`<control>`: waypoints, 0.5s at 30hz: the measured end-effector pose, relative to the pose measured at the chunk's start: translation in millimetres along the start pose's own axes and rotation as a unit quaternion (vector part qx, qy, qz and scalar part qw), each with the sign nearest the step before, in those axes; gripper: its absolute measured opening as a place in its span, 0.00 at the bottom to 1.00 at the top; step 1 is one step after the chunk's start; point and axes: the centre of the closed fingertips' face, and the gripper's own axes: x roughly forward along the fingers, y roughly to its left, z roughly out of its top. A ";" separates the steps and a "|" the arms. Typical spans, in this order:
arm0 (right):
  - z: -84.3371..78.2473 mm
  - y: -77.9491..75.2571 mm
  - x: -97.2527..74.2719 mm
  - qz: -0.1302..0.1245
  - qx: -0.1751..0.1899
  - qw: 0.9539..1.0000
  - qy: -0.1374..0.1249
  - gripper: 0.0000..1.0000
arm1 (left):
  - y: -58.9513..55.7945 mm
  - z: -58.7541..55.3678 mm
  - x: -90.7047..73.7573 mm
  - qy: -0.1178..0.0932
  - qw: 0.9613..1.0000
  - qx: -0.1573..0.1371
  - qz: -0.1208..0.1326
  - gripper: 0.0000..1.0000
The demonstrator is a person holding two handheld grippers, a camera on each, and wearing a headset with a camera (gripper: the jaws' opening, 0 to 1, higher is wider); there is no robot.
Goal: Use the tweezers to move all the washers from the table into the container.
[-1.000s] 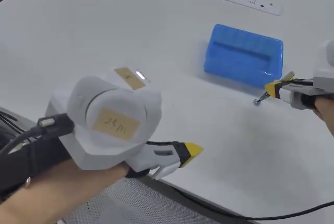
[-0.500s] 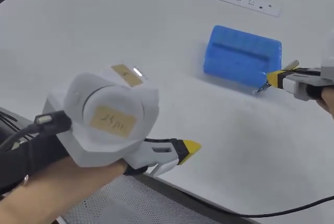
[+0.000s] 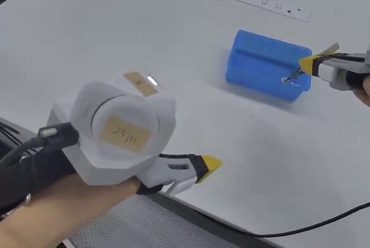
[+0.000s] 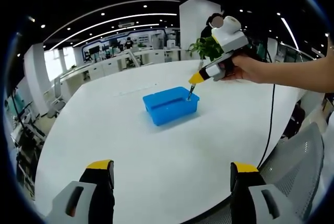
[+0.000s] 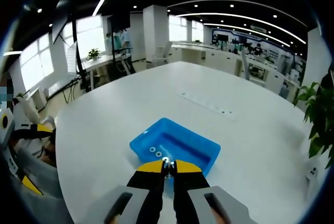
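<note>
My right gripper (image 3: 306, 65) has its yellow-tipped fingers (image 5: 151, 167) pressed close together, clamped on the thin metal tweezers (image 3: 293, 74). The tweezers stick out past my fingertips and slope down. At their points hangs a small silvery ring washer (image 3: 284, 80). It sits just ahead of and below my right fingertips, over the near edge of the blue rectangular plastic container (image 3: 267, 62).

In the right gripper view, the container (image 5: 177, 145) lies straight ahead of my closed fingers. Its nearest wall is just beyond their tips. Two more washers (image 5: 155, 151) rest on its floor, a little ahead and to the left of where my fingers meet. I cannot tell whether the held washer touches the container.

My left gripper (image 3: 209, 164) hangs over the near edge of the white table (image 3: 115, 28), well apart from the container. Its fingers (image 4: 99, 165) stand wide apart with nothing between them. In the left gripper view, the container (image 4: 171, 105) is far ahead, between the two fingers. The right gripper (image 4: 196, 78) and its tweezers (image 4: 190, 92) reach down to the container's right end.

A white power strip (image 3: 260, 1) lies beyond the container.
</note>
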 end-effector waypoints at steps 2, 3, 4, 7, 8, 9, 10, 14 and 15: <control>2.7 -1.7 2.8 -0.002 -0.001 1.000 -0.003 0.02 | 0.3 -0.7 -0.1 0.002 1.000 -0.001 0.000 0.94; 3.1 -2.8 4.2 -0.004 0.000 1.000 -0.002 0.02 | 0.6 -0.8 0.0 0.002 1.000 0.000 0.000 0.94; 3.7 -4.1 6.3 -0.006 0.000 1.000 -0.004 0.02 | 1.1 -1.2 0.1 0.003 1.000 0.001 0.001 0.94; 2.5 -7.0 13.6 -0.008 0.000 1.000 0.000 0.02 | 1.3 -1.3 0.2 0.004 1.000 0.000 -0.001 0.95; 1.5 -7.9 16.1 -0.009 -0.001 1.000 0.002 0.02 | 1.4 -1.3 0.2 0.004 1.000 -0.001 -0.001 0.95; -0.4 -9.5 19.9 -0.011 -0.003 1.000 0.005 0.02 | 1.9 -1.2 0.3 0.004 1.000 0.001 0.000 0.95; -2.1 -11.1 22.7 -0.013 -0.005 1.000 0.007 0.02 | 2.4 -0.8 0.3 0.003 1.000 0.002 0.001 0.95; -7.8 -16.7 33.5 -0.019 -0.008 1.000 0.016 0.02 | 3.1 0.2 0.8 0.003 1.000 0.002 0.003 0.95; -10.0 -18.8 37.0 -0.020 -0.009 1.000 0.020 0.02 | 3.2 0.8 1.0 0.002 1.000 0.002 0.003 0.94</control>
